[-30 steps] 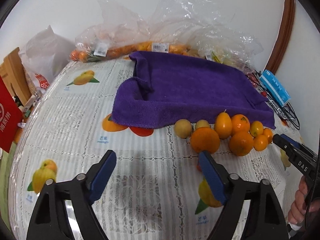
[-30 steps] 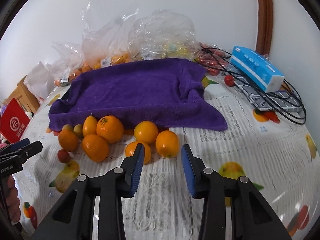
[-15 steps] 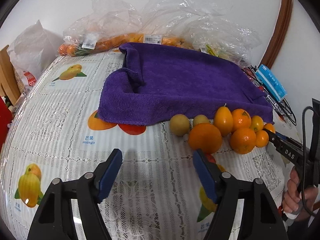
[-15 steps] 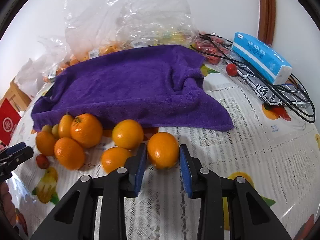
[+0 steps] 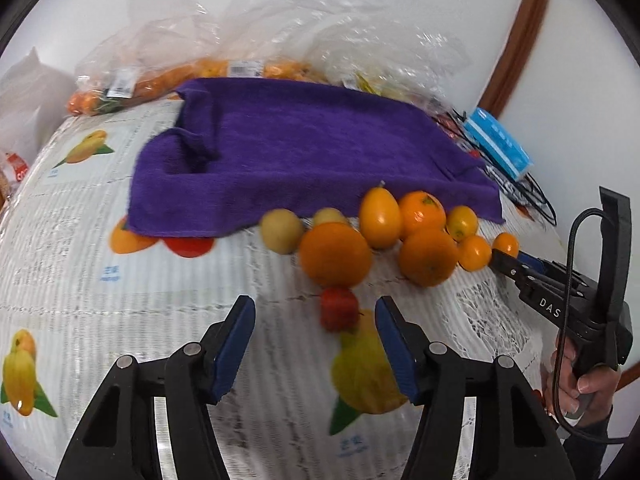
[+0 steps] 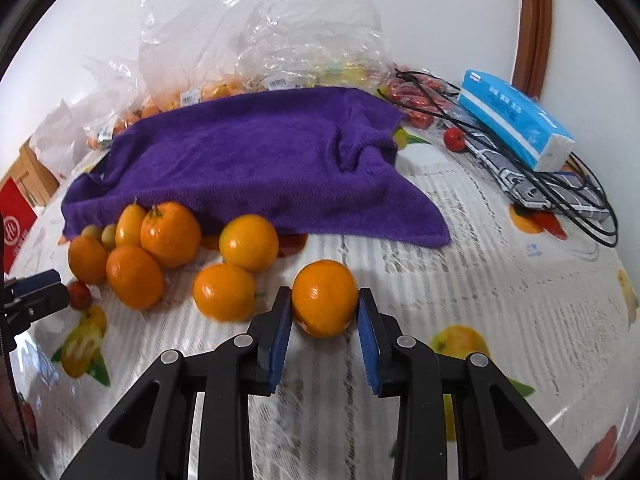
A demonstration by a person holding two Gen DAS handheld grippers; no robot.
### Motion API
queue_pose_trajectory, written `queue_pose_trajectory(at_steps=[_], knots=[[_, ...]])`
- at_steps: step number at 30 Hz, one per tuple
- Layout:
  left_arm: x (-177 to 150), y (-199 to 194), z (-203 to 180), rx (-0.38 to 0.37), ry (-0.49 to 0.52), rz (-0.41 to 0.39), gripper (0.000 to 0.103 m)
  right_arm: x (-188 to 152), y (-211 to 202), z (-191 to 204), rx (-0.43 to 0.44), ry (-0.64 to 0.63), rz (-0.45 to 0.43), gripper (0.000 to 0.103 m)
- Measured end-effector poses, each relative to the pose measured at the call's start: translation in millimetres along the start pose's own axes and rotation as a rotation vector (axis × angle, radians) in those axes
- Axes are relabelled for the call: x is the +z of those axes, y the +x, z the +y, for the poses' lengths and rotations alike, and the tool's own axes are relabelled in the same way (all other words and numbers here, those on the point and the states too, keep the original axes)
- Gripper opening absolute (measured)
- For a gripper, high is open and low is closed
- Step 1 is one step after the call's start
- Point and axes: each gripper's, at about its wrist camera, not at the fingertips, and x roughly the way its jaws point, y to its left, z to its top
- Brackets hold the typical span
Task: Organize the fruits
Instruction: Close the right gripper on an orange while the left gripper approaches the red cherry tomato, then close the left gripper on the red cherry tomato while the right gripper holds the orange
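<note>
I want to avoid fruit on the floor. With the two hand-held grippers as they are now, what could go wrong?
1. The right hand-held gripper pinches a round orange only at its sides; it might slip out when lifted.
2. The left hand-held gripper, its jaws just closing, nears a small red fruit that touches a big orange; a nudge could set the pile rolling.

Left gripper (image 5: 315, 322) – black angular arms, blue finger pads, silver round pivot screws. Right gripper (image 6: 323, 312) – same build; side view shows white "DAS" lettering, black cable, dark sleeve cuff.
</note>
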Motion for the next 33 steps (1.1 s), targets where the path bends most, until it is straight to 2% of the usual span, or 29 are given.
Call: queue_pose_trajectory(at_steps=[3, 6, 11, 16, 20, 27, 33], knots=[[-2, 6, -7, -0.004, 0.001, 0.011, 0.059, -4, -2, -3, 0.009, 0.014, 0.007, 0.032], [0, 10, -15, 0.023, 0.023, -0.001, 0.058, -4, -2, -5, 0.008, 0.029, 0.007, 0.032], [-2, 13, -24, 0.061, 0.052, -0.032, 0.048, -4, -3, -2, -0.007, 0.024, 0.01, 0.033], [-3, 13, -31, 0.091, 0.086, -0.033, 0.046, -5, -2, -2, 0.002, 0.02, 0.01, 0.034], [-3, 15, -34, 0.115, 0.102, -0.029, 0.046, -6, -3, -3, 0.017, 0.032, 0.008, 0.03], [-3, 11, -22, 0.088, 0.04, -0.043, 0.033, -5, -3, -7, 0.048, 0.055, 0.005, 0.028], [-7, 10, -25, 0.077, 0.072, -0.037, 0.033, -5, -2, -17, 0.067, 0.104, -0.002, 0.029]])
